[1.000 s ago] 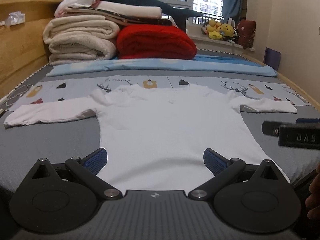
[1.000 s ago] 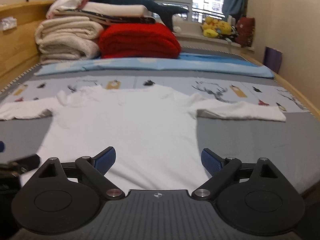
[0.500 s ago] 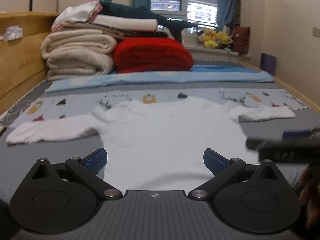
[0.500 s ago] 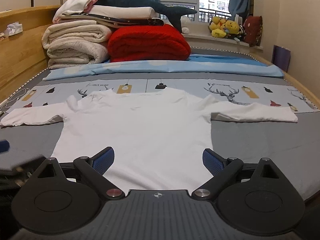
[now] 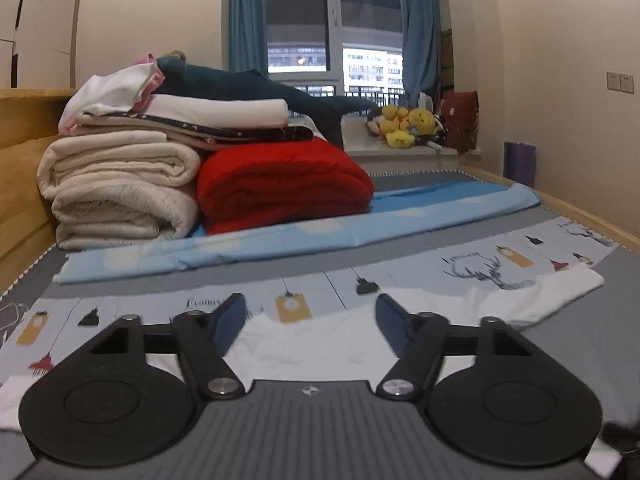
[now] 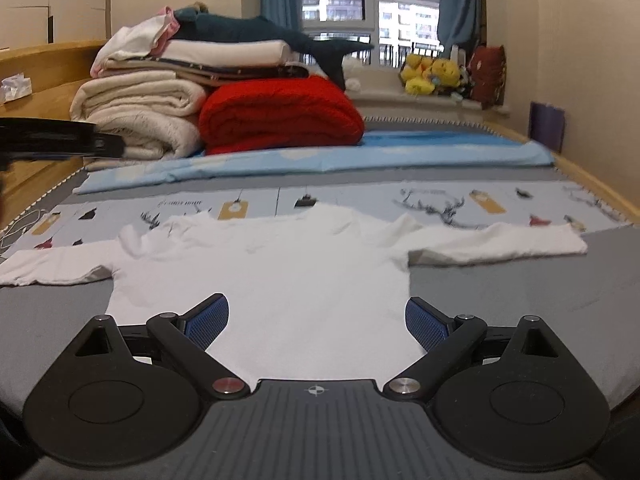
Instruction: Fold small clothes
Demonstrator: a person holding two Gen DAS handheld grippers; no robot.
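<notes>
A small white long-sleeved top lies flat on the bed with both sleeves spread out. My right gripper is open and empty, low over the top's lower half. My left gripper is open and empty, tilted up, over the top's neck area; the right sleeve shows to its right. The left gripper's body also shows as a dark blurred bar at the left edge of the right wrist view.
Folded cream blankets, a red blanket and stacked linens with a plush shark sit at the bed's far end. A light blue sheet lies across. A wooden bed frame is on the left; a wall is on the right.
My left gripper has lifted, tilted up and moved forward over the top's neck, its jaws a little narrower. My right gripper has pulled back slightly, staying open.
</notes>
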